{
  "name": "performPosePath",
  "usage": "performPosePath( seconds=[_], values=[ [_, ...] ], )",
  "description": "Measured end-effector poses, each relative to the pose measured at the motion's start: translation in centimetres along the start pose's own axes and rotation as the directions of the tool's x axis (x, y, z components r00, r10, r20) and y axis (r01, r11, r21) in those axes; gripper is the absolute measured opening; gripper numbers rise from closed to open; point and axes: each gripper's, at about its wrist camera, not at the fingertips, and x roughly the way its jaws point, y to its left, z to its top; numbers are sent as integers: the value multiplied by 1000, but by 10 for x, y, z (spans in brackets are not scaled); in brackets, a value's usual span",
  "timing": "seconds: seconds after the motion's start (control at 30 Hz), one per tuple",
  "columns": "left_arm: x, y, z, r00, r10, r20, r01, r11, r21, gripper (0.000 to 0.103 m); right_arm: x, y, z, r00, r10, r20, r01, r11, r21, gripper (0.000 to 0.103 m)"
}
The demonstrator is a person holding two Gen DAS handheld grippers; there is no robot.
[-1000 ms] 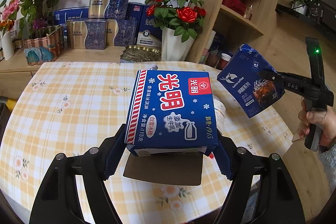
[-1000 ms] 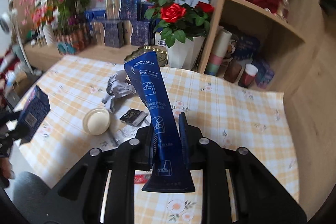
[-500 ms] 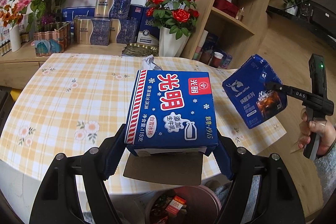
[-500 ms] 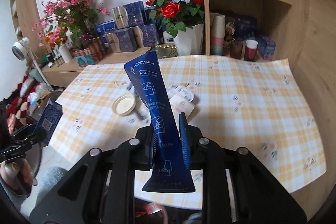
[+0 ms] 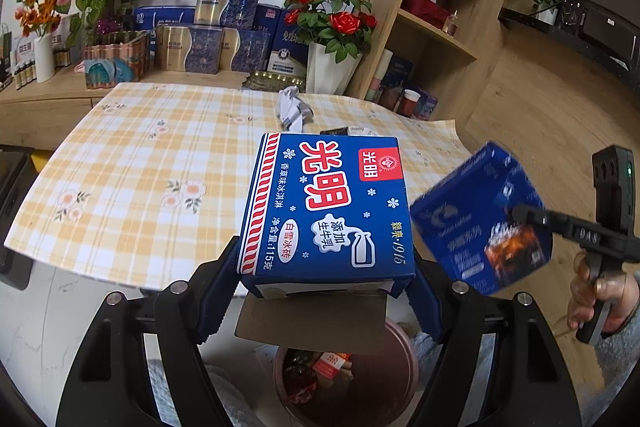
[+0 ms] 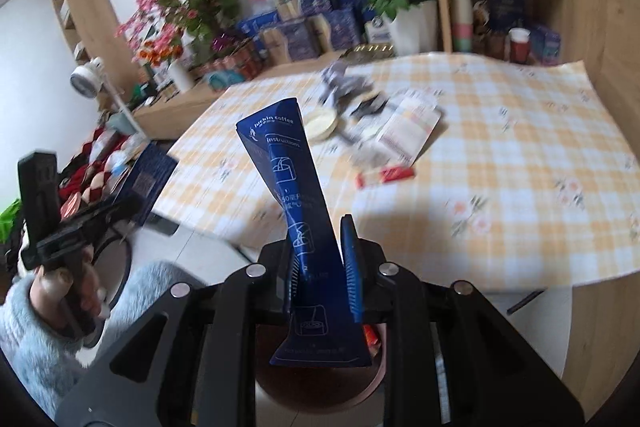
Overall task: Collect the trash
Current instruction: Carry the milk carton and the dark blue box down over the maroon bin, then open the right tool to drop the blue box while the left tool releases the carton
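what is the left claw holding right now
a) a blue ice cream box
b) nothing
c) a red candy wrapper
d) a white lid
a: in the left wrist view the left claw grips the blue ice cream box by its two sides, above the trash bin.
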Motion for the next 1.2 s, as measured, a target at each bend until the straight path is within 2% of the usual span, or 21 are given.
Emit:
performPosePath(
  seconds=[0.17, 0.33, 0.63, 0.77, 0.87, 0.97, 1.0, 1.07, 1.13, 1.2],
  values=[
    [-4, 1, -13, 1000, 12, -15, -12, 1000, 3, 74, 21, 15, -34, 995, 39, -94, -38, 999, 8, 23],
    [-6, 1, -21, 1000, 8, -25, -8, 1000, -5, 74, 55, 15, -64, 979, 57, -194, -45, 997, 66, 23],
    [-9, 4, -26, 999, 21, -38, -21, 1000, -5, 74, 107, 1, -93, 950, 95, -299, -28, 975, 221, 24],
    [-7, 4, -27, 999, 23, -42, -23, 1000, -6, 74, 120, -4, -98, 945, 89, -314, -10, 970, 244, 25],
    [-4, 3, -28, 998, 25, -52, -25, 1000, 3, 74, 127, -7, -100, 944, 99, -315, -14, 965, 263, 29],
    [-1, 3, -29, 998, 21, -61, -21, 1000, 8, 74, 126, -10, -98, 953, 86, -292, -6, 964, 265, 52],
    [0, 2, -29, 998, 21, -62, -21, 1000, 9, 74, 124, -11, -97, 956, 78, -281, -1, 965, 264, 65],
    [2, 1, -29, 998, 21, -65, -20, 1000, 16, 74, 119, -12, -93, 965, 72, -254, -2, 964, 265, 70],
    [4, 0, -31, 998, 20, -67, -18, 1000, 25, 74, 112, -12, -88, 972, 53, -228, 5, 969, 246, 84],
    [7, -3, -33, 997, 18, -68, -15, 999, 43, 74, 103, -12, -82, 981, 20, -192, 22, 977, 211, 92]
  ],
)
